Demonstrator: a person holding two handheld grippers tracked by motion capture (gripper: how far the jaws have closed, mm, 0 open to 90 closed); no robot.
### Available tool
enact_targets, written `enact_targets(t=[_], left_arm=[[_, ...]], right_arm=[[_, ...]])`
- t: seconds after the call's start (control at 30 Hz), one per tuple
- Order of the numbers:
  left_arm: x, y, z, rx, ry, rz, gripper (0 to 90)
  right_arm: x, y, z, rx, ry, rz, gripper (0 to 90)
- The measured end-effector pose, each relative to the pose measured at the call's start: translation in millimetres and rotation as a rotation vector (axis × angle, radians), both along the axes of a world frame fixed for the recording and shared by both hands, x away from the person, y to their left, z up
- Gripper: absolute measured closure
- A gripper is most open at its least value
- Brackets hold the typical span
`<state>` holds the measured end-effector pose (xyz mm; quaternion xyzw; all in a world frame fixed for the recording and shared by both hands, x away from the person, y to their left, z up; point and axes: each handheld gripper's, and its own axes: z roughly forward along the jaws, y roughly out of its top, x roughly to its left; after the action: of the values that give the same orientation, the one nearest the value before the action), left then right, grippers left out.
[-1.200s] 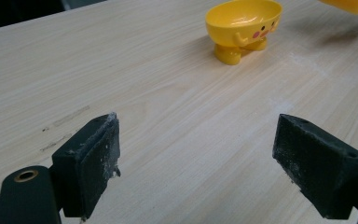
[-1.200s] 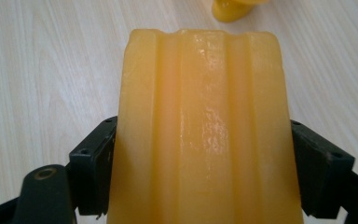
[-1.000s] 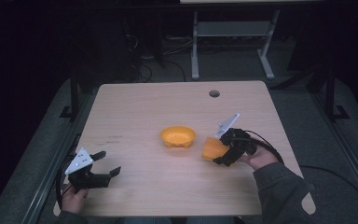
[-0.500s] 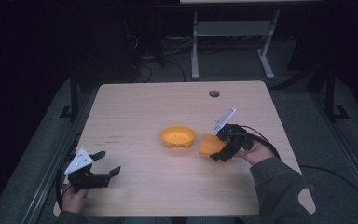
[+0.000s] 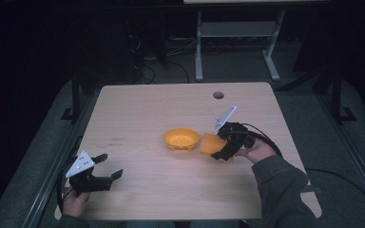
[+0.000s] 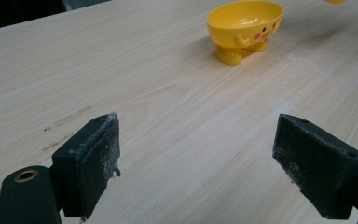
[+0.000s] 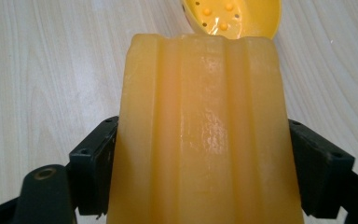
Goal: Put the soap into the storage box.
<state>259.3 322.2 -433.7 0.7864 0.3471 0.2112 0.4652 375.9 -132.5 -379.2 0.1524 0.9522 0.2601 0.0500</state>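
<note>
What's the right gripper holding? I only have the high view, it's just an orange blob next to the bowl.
Observer: A ribbed, translucent orange cup, clamped between both jaws of the right gripper.
Operator: Anything in the bowl?
Observer: The yellow bowl has small holes and raised dots on its inside.
Operator: Does the bowl's outside look plain?
Observer: No. The left gripper view shows pink cheek spots and little feet on it.
Operator: And the left gripper?
Observer: The left gripper has its jaws wide apart, with bare table between them.

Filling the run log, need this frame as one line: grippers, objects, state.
left gripper: open, idle over table | right gripper: shut on ribbed orange cup, beside yellow bowl | bowl: upright, mid-table
</note>
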Motion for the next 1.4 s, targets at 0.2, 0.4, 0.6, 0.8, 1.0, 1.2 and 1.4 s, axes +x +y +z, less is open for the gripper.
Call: enact_targets(t=[0.2, 0.4, 0.6, 0.8, 1.0, 1.2, 1.4], left_arm=[[0.1, 0.1, 0.1, -0.001, -0.001, 0.0, 14.3], [0.2, 0.2, 0.1, -0.003, -0.001, 0.002, 14.3], [0.2, 0.0, -0.1, -0.001, 0.0, 0.001, 14.3], [0.1, 0.1, 0.0, -0.003, -0.001, 0.003, 14.3], [0.1, 0.1, -0.1, -0.004, 0.0, 0.003, 14.3], [0.2, 0.3, -0.1, -0.01, -0.004, 0.005, 14.3], [0.5, 0.6, 0.0, -0.011, -0.006, 0.006, 14.3]], right_arm=[[5.1, 4.6, 4.2, 0.001, -0.007, 0.004, 20.6], [10.0, 9.5, 7.1, 0.001, -0.008, 0.004, 20.6], [13.9, 13.8, 8.0, 0.011, -0.009, 0.008, 20.6], [19.5, 17.8, 9.8, 0.004, -0.014, 0.019, 20.6], [25.2, 24.2, 13.8, 0.015, -0.008, 0.031, 20.6], [30.9, 33.8, 16.7, 0.006, -0.013, 0.046, 20.6], [37.5, 43.8, 15.3, 0.008, -0.005, 0.062, 20.6]])
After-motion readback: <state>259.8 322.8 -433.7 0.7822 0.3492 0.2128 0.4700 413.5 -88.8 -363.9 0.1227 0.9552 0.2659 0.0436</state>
